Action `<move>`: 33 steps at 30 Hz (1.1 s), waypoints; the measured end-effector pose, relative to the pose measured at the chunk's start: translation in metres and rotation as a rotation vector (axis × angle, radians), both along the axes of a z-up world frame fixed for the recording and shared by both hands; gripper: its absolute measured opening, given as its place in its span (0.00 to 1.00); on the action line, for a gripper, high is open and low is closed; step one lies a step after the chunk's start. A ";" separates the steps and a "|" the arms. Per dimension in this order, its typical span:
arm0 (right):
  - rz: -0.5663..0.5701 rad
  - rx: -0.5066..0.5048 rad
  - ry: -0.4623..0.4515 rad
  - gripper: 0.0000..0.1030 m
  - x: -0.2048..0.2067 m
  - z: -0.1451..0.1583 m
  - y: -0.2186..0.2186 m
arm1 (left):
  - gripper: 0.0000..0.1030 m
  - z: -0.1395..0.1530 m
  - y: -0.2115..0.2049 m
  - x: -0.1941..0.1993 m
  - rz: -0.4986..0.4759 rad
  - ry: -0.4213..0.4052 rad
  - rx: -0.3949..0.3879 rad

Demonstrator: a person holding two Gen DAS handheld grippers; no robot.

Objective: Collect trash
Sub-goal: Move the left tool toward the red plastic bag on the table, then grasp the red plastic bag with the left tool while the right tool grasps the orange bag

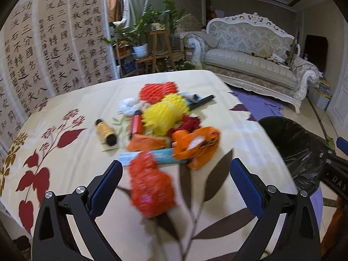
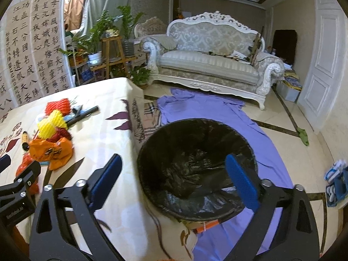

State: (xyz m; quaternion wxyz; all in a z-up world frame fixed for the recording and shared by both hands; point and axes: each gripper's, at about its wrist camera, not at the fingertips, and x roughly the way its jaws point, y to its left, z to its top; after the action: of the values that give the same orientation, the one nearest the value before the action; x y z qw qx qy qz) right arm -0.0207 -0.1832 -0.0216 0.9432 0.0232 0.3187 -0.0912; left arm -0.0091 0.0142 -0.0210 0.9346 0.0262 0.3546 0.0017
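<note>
A pile of trash lies on the flowered tablecloth point(image 1: 71, 156): a red foam net point(image 1: 151, 187) nearest me, an orange plastic bag point(image 1: 195, 145), a teal wrapper point(image 1: 162, 155), a yellow foam net point(image 1: 163, 115), a second red net point(image 1: 157, 91), a red tube point(image 1: 136, 125) and a gold-and-black bottle point(image 1: 105, 131). My left gripper point(image 1: 176, 171) is open, its jaws on either side of the near red net, not touching it. My right gripper point(image 2: 174, 169) is open and empty above the black-lined bin point(image 2: 195, 169). The pile shows at left in the right wrist view point(image 2: 52, 130).
The bin point(image 1: 298, 148) stands by the table's right edge. A purple cloth point(image 2: 217, 113) covers the floor in front of a white sofa point(image 2: 208, 50). Potted plants point(image 1: 148, 26) and a calligraphy screen point(image 1: 43, 50) stand behind the table. A black stick point(image 1: 201, 101) lies at the pile's far side.
</note>
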 end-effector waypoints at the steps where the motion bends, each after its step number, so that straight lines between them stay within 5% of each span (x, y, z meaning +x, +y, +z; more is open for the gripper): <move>1: 0.007 0.003 0.005 0.81 0.001 0.000 0.001 | 0.93 -0.001 0.004 -0.001 0.008 0.001 0.002; 4: 0.020 0.013 0.015 0.80 0.002 -0.002 0.003 | 0.92 -0.003 0.014 -0.001 0.032 0.010 0.008; 8: 0.024 0.020 0.023 0.79 0.004 -0.003 0.003 | 0.70 -0.008 0.020 0.005 0.046 0.043 0.004; 18: 0.039 0.047 0.056 0.79 0.013 -0.011 0.003 | 0.70 -0.028 0.026 0.017 0.059 0.112 -0.026; 20: 0.048 0.047 0.060 0.79 0.015 -0.012 0.006 | 0.55 -0.032 0.028 0.019 0.059 0.130 -0.038; 25: 0.076 0.047 0.069 0.79 0.019 -0.012 0.015 | 0.41 -0.034 0.029 0.017 0.035 0.146 -0.025; 33: 0.157 0.051 0.065 0.79 0.025 -0.006 0.046 | 0.40 -0.028 0.045 0.006 0.040 0.131 -0.031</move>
State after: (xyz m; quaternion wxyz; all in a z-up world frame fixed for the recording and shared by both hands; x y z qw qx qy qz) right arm 0.0041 -0.1367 -0.0279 0.9357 0.0193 0.3522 -0.0097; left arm -0.0026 0.0589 -0.0489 0.9096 0.0047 0.4153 0.0129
